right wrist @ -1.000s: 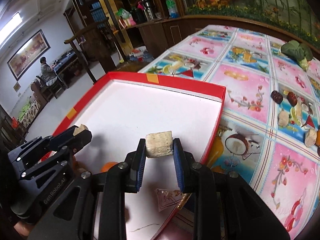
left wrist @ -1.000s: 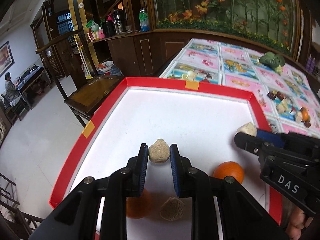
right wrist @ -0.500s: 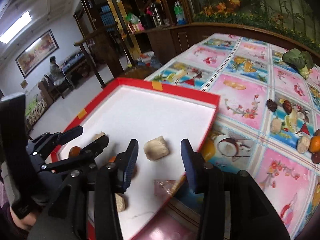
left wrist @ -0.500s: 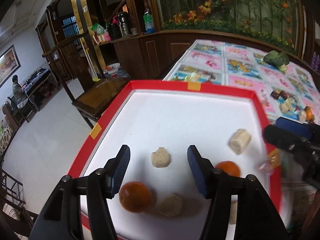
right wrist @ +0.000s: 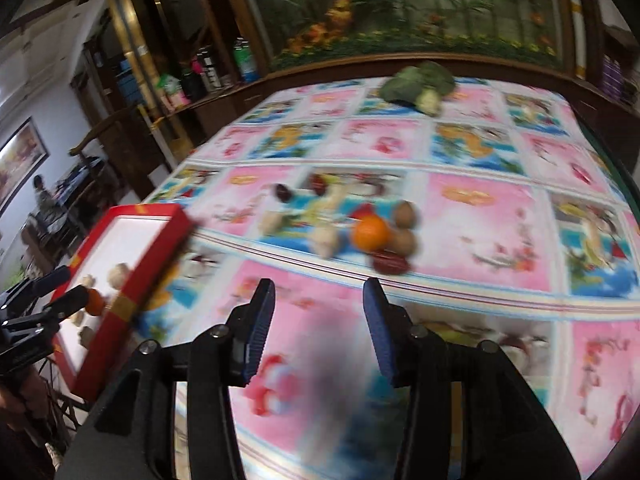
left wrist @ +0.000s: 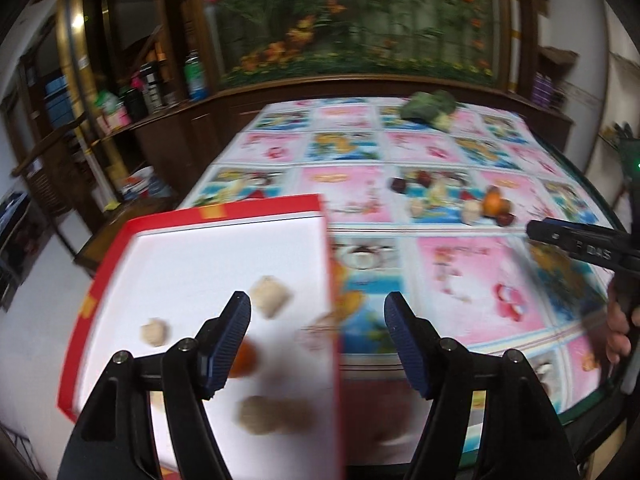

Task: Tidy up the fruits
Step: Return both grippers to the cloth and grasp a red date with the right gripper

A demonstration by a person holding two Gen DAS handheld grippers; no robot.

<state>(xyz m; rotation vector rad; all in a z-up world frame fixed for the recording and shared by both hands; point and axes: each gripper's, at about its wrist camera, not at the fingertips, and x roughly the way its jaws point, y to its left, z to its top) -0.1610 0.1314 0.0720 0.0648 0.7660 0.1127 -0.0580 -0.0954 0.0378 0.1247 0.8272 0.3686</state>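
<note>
The loose fruits (right wrist: 360, 224), an orange (right wrist: 370, 233) among them, lie clustered on the tablecloth (right wrist: 480, 240), apart from the red tray (left wrist: 326, 280) holding a few pieces. My left gripper (left wrist: 318, 328) and right gripper (right wrist: 318, 320) both gape wide, empty.

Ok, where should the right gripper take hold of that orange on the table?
Grip the orange across its round middle, coming from above with the open right gripper. Brown fruits touch its right side and a pale one sits left, so a low side approach is crowded.
</note>
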